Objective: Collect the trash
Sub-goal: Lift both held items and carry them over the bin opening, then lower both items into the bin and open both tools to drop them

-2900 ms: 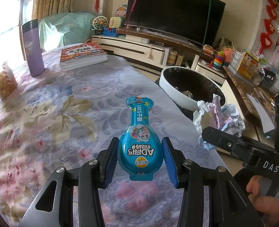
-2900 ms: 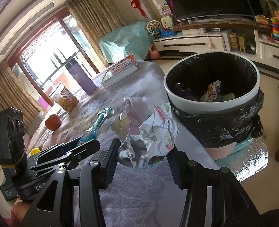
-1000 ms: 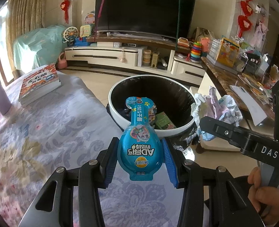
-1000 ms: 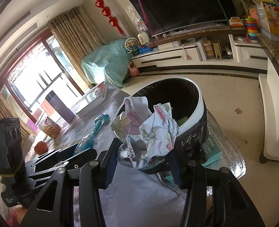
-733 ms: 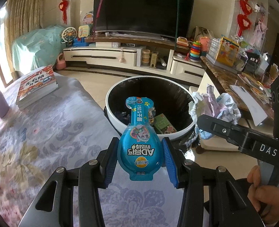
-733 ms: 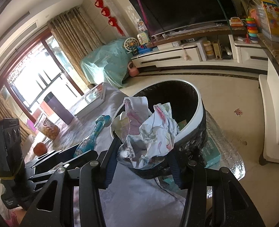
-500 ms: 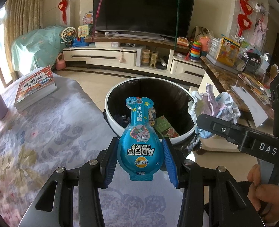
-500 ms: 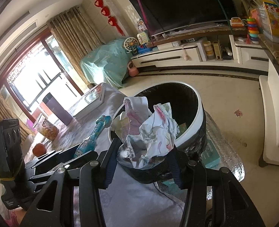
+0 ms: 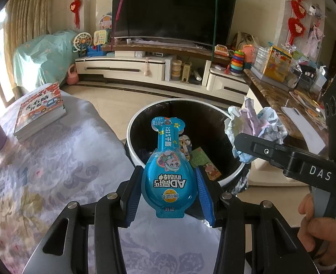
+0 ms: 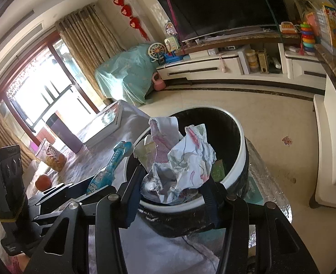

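Observation:
My left gripper (image 9: 169,182) is shut on a blue bottle-shaped drink pack (image 9: 169,173), whose neck reaches out over the white-rimmed bin (image 9: 131,125). The bin has a black liner and holds a few scraps, among them a green wrapper (image 9: 203,162). My right gripper (image 10: 172,191) is shut on a crumpled wad of paper (image 10: 181,159), held above the near rim of the bin (image 10: 242,150). In the left wrist view the paper wad (image 9: 254,123) hangs to the right of the bin. The blue pack (image 10: 110,166) shows at the left in the right wrist view.
A flowered tablecloth (image 9: 42,171) covers the table to the left of the bin. On it lie a stack of books (image 9: 40,109), a purple cup (image 10: 63,132), a snack jar (image 10: 51,155) and an orange fruit (image 10: 43,181). A TV cabinet (image 9: 145,66) stands beyond.
Both grippers have edged toward the bin, which now looks a little nearer and more centred in the left wrist view. Their grips on the pack and the paper are unchanged.

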`<control>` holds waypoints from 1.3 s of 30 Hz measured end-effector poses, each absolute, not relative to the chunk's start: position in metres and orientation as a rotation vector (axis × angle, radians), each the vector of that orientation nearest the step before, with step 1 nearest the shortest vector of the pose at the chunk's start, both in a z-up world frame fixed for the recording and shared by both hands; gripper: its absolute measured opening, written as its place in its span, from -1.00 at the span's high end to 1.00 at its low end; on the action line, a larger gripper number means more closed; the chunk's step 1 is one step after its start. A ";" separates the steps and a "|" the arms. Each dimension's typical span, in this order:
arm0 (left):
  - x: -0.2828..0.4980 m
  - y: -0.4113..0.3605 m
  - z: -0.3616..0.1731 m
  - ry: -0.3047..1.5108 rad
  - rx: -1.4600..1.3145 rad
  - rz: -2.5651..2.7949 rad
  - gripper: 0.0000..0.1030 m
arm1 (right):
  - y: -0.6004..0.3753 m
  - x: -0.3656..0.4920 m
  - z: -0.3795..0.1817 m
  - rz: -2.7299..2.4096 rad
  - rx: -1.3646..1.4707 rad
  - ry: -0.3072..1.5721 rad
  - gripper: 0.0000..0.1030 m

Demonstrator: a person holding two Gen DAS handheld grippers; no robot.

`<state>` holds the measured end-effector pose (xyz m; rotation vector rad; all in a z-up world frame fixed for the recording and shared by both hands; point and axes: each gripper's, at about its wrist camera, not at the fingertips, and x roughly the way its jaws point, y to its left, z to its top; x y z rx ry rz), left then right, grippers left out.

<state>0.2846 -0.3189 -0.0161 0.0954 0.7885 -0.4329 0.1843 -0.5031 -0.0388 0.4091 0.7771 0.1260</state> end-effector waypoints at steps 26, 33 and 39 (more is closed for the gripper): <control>0.317 -0.338 -0.020 0.789 0.127 -0.424 0.14 | -0.513 0.219 -0.042 0.110 0.396 0.811 0.04; 0.324 -0.345 -0.021 0.792 0.140 -0.421 0.14 | -0.516 0.229 -0.046 0.114 0.392 0.835 0.03; 0.329 -0.348 -0.022 0.796 0.147 -0.418 0.14 | -0.518 0.234 -0.047 0.107 0.391 0.844 0.03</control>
